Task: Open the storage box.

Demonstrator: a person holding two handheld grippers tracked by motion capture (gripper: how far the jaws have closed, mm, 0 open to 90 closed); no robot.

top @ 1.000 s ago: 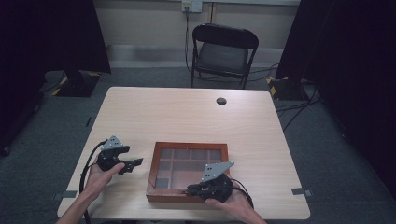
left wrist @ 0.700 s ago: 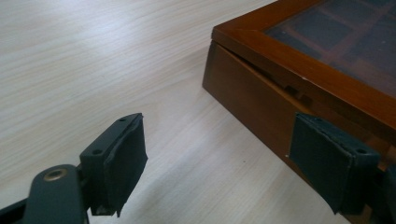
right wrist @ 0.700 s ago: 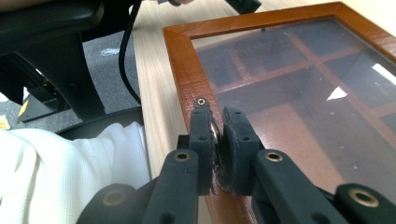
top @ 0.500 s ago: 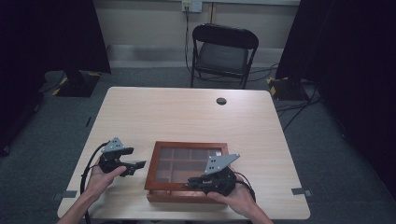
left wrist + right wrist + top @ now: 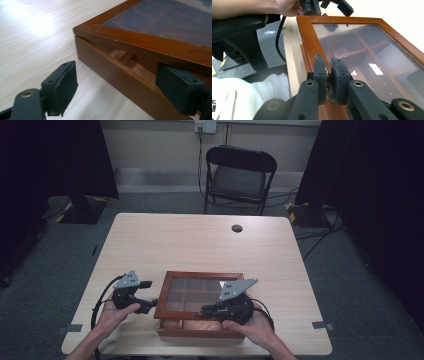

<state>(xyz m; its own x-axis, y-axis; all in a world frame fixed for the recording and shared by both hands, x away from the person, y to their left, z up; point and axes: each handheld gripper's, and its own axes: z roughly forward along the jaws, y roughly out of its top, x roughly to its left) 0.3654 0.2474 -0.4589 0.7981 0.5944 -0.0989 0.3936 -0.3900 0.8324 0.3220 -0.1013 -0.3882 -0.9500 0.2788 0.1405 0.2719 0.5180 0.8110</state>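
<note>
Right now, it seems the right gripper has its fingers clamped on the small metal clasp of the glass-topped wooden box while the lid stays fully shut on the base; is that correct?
Not quite: the lid is not fully shut. The left gripper view shows the brown glass-topped wooden box with its lid lifted, a gap open above the base. The rest holds: the right gripper has its fingers clamped on the small metal clasp.

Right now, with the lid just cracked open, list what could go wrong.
1. The right tongs pinch only the small metal latch on the lid; it could slip and the glass lid drop shut.
2. The left tongs straddle the box corner, one pad in the gap; a falling lid could trap it.
</note>
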